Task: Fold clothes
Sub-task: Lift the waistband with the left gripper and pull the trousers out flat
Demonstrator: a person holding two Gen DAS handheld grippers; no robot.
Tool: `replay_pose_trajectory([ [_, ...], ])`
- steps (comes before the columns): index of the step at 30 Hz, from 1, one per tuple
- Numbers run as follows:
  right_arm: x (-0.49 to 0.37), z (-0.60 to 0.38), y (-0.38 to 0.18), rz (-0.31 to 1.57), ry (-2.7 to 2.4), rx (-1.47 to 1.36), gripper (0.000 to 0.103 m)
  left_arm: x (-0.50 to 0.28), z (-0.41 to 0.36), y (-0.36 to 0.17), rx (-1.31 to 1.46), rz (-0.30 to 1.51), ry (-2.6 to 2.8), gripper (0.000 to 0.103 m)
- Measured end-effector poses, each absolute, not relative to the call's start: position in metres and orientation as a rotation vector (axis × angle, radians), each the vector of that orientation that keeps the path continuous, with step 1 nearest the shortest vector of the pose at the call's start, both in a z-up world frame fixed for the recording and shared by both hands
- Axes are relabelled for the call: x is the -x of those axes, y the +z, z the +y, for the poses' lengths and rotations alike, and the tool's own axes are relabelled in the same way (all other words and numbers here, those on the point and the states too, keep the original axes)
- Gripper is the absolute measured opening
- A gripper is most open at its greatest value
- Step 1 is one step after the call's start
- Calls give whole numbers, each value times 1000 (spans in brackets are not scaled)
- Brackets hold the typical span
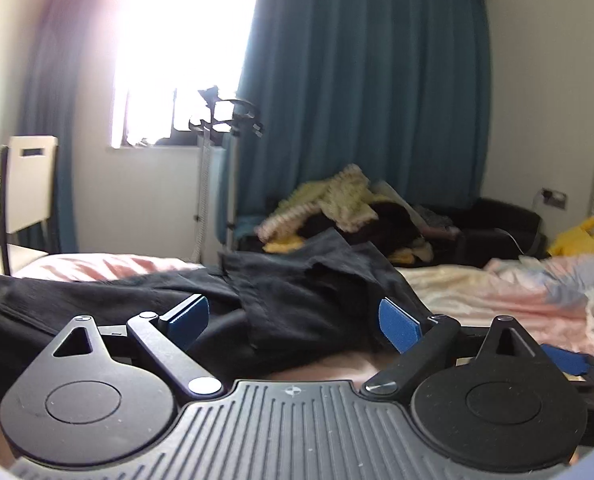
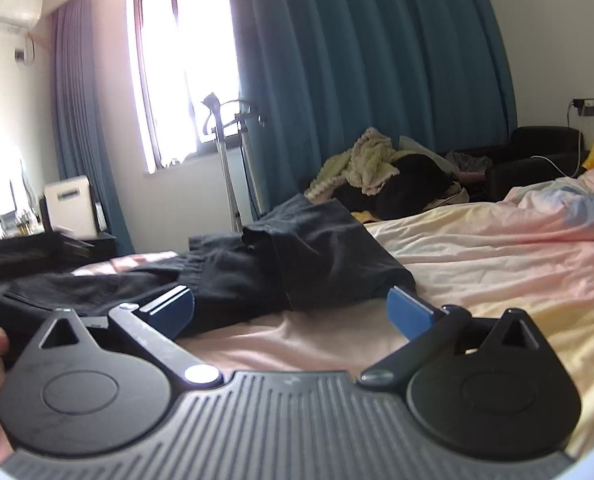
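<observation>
A black garment (image 1: 297,292) lies crumpled on the pink and yellow bed sheet (image 1: 477,292). My left gripper (image 1: 295,318) is open, its blue pads (image 1: 399,326) on either side of the garment's near edge, close above it. In the right wrist view the same black garment (image 2: 289,264) lies ahead on the bed sheet (image 2: 477,248). My right gripper (image 2: 291,310) is open and empty, just short of the garment's near edge. The left gripper's dark body (image 2: 21,248) shows at the far left.
A heap of other clothes (image 1: 349,208) lies on a dark sofa (image 1: 497,224) beyond the bed, in front of blue curtains (image 1: 357,80). A garment steamer stand (image 1: 225,152) is by the bright window. A white chair (image 1: 29,184) stands at the left. Crumpled bedding (image 1: 569,288) is at the right.
</observation>
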State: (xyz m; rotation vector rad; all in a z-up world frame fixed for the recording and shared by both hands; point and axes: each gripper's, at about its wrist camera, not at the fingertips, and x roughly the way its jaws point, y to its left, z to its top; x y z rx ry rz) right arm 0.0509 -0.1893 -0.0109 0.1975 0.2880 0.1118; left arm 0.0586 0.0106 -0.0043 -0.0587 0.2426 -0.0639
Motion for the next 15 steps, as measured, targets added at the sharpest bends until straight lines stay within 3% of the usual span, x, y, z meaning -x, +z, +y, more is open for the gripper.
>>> replay_pose_trajectory([
  [15,-243,-58,-45,390,244,23,103,-100,114,-26,383,335,157,95],
])
